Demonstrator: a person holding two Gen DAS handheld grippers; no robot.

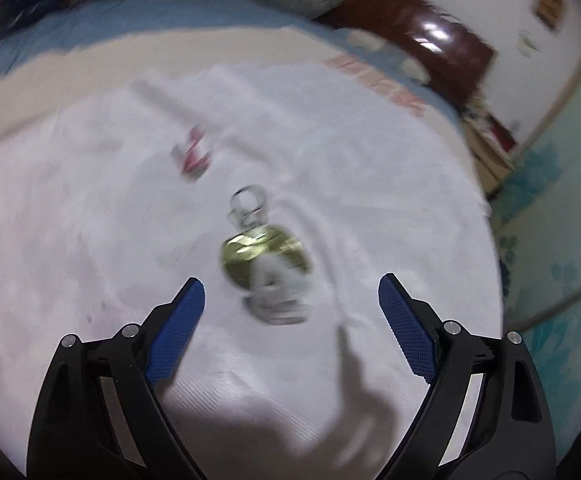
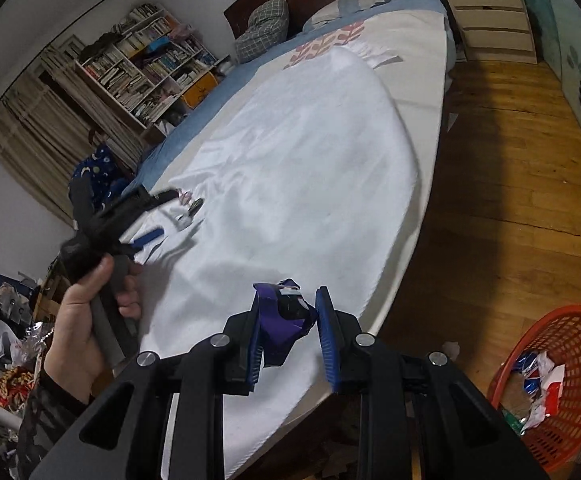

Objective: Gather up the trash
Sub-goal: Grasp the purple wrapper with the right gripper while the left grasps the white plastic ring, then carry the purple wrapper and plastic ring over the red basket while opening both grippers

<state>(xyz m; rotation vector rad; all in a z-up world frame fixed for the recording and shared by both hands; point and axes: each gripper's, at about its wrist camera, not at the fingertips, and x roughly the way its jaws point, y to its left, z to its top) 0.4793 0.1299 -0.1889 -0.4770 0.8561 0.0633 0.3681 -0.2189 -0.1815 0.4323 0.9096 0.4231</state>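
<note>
Left gripper [image 1: 291, 292] (jaws wide) above blurred bottle [image 1: 264, 258].

Bottle [image 1: 264, 258] on sheet [image 1: 90, 220], wrapper [image 1: 193, 154] beyond.

No lettering can be read anywhere: the wrappers on the bed are blurred, and the book spines are too small.

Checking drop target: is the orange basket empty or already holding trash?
Holding trash. The orange basket on the floor has crumpled wrappers lying inside it; how full, cannot tell.
</note>
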